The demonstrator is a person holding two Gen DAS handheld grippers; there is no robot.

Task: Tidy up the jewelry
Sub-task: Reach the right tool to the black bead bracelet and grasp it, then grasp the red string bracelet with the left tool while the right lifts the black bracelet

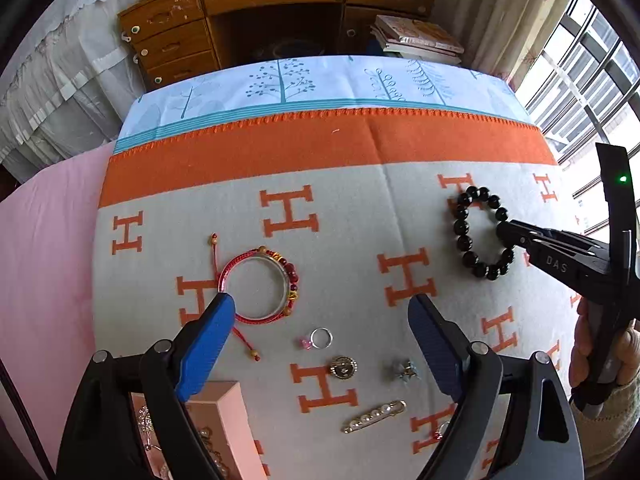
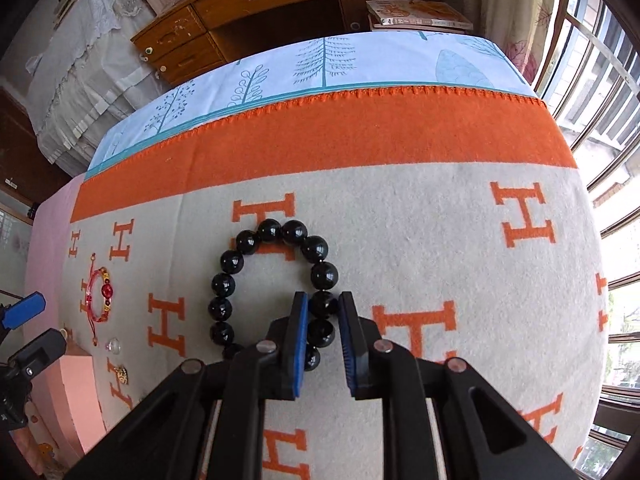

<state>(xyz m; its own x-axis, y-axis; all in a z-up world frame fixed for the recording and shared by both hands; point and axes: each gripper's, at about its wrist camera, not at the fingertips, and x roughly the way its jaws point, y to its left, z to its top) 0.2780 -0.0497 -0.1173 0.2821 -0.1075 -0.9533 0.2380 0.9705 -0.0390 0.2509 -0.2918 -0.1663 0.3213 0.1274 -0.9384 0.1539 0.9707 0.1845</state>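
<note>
Two grippers: both showing over a grey blanket (image 1: 360, 216) patterned with orange H letters.
Right gripper (image 2: 324, 306): sitting centre-bottom of the right wrist frame, jaws narrowed around one bead of the black bead bracelet (image 2: 256, 288); blue pads are lying against the bead on either side, though whether they are pressing it firmly is hard to tell from this angle.
Black bead bracelet: lying as a ring on the blanket, centre of the right wrist frame, right of centre in the left wrist frame.
Left gripper (image 1: 320, 306): hanging wide open at the bottom of the left wrist frame, holding nothing; its left finger (image 1: 208, 344) is overlapping the lower-left edge of the red cord bracelet (image 1: 258, 284).
Red cord bracelet: lying left of centre in the left wrist frame, with a clear bangle (image 1: 256, 290) resting inside its loop.
Small pieces: a silver ring (image 1: 321, 338), a round gold brooch (image 1: 343, 367), a silver charm (image 1: 406, 371) and a pearl bar pin (image 1: 374, 416) are lying in the lower middle of the left wrist frame, apart from one another.
Pink box (image 1: 224, 420): sitting at lower left, with jewelry showing inside.
Background: a wooden desk (image 1: 276, 4) is standing at the top of the frame.
</note>
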